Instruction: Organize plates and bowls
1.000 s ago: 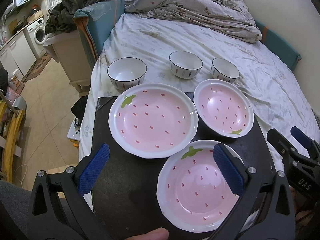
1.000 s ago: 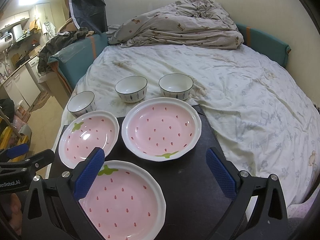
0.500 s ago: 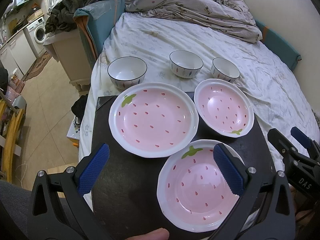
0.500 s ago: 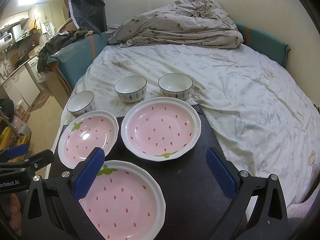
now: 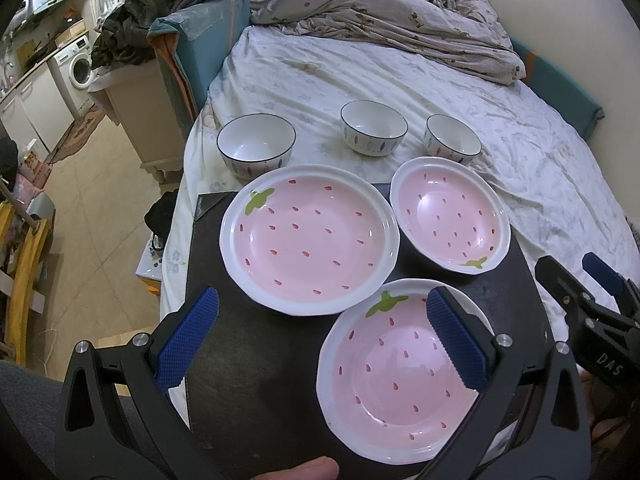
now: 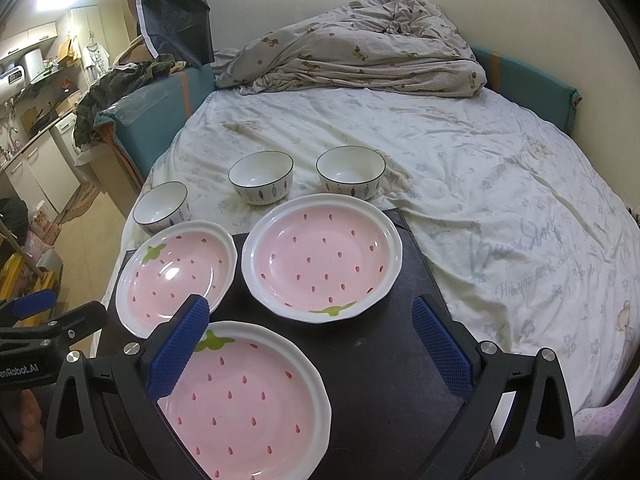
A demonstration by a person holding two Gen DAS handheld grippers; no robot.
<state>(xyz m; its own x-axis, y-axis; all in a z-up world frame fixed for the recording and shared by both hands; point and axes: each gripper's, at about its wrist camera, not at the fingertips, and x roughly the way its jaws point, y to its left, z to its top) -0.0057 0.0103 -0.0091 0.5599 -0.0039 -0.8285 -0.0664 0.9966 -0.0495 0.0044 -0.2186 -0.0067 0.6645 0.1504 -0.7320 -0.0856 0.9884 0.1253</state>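
Three pink strawberry-patterned plates lie on a black board [image 5: 248,360]: a left plate [image 5: 308,240], a right plate [image 5: 450,216] and a near plate [image 5: 400,368]. Behind them, three white bowls stand in a row on the bed sheet: left bowl [image 5: 256,148], middle bowl [image 5: 374,128], right bowl [image 5: 452,140]. My left gripper [image 5: 320,312] hangs open above the board's near part, its right finger over the near plate. My right gripper [image 6: 310,312] is open too, with its left finger over the near plate [image 6: 244,396]. Neither holds anything.
The board [image 6: 380,360] rests on a bed with a rumpled duvet [image 6: 352,60] at the far end. A teal headboard [image 5: 192,40] piled with clothes flanks the left side, with a tiled floor [image 5: 100,216] and a washing machine [image 5: 78,66] beyond. A thumb [image 5: 308,470] shows at the bottom edge.
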